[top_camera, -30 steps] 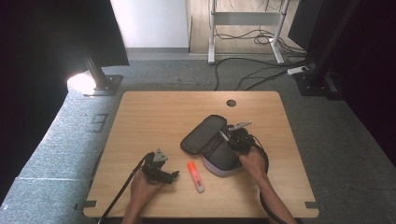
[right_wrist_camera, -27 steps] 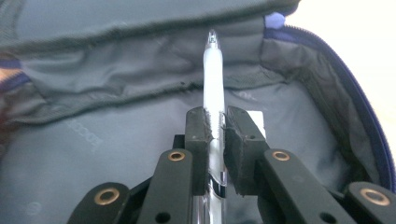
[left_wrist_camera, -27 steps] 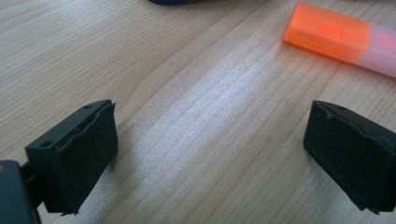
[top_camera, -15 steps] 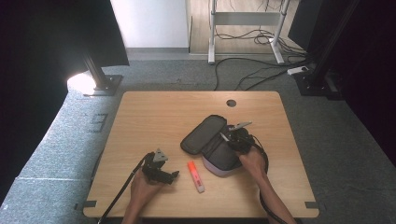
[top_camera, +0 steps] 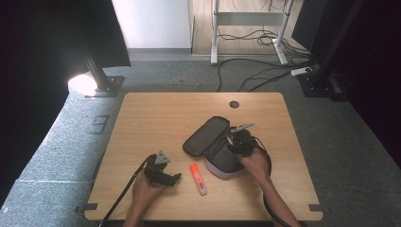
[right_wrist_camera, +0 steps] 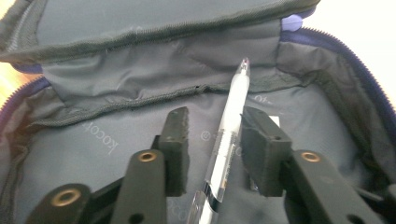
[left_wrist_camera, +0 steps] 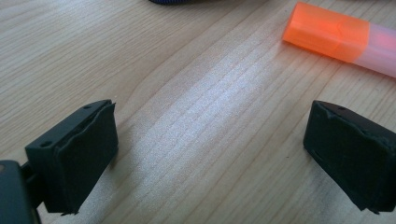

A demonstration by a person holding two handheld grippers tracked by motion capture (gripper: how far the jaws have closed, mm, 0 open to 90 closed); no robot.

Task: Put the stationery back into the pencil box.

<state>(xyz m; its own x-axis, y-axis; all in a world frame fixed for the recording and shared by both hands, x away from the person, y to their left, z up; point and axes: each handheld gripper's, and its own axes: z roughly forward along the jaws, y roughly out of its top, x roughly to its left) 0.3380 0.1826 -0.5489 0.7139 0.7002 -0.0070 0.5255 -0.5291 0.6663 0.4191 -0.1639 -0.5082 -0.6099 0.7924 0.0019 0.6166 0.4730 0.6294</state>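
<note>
Right gripper view: right gripper [right_wrist_camera: 212, 154] sits inside the open pencil case [right_wrist_camera: 116, 70], jaws part open and just been opening. A clear pen [right_wrist_camera: 229, 126] lies between the pads, leaning against the right-hand pad [right_wrist_camera: 261, 149]; a gap shows between pen and left-hand pad [right_wrist_camera: 177, 149], so no squeeze on it. Pen tip points up toward the case's inner pocket seam. Grey lining under the jaws, zip edge running along the far rim.

High view: right gripper [top_camera: 232, 140] is over the case's lower half, the person's right hand [top_camera: 253, 161] behind it. Pencil case [top_camera: 208, 137] lies open mid-table, right of centre, dark lid flap folded out to the left. An orange highlighter [top_camera: 198, 172] lies on the table [top_camera: 165, 118] just beside the case's near-left corner, apart from both grippers. Left gripper [top_camera: 175, 178] rests low on the table near the front edge, left of the highlighter, held by the left hand [top_camera: 144, 189].

Left gripper view: left gripper [left_wrist_camera: 208, 149] jaws stand wide open, nothing between them but bare wood. Highlighter [left_wrist_camera: 336, 37] is up at the top right, orange cap toward the middle, well clear of the pads. Dark edge of the pencil case [left_wrist_camera: 177, 1] just shows at the top.
</note>
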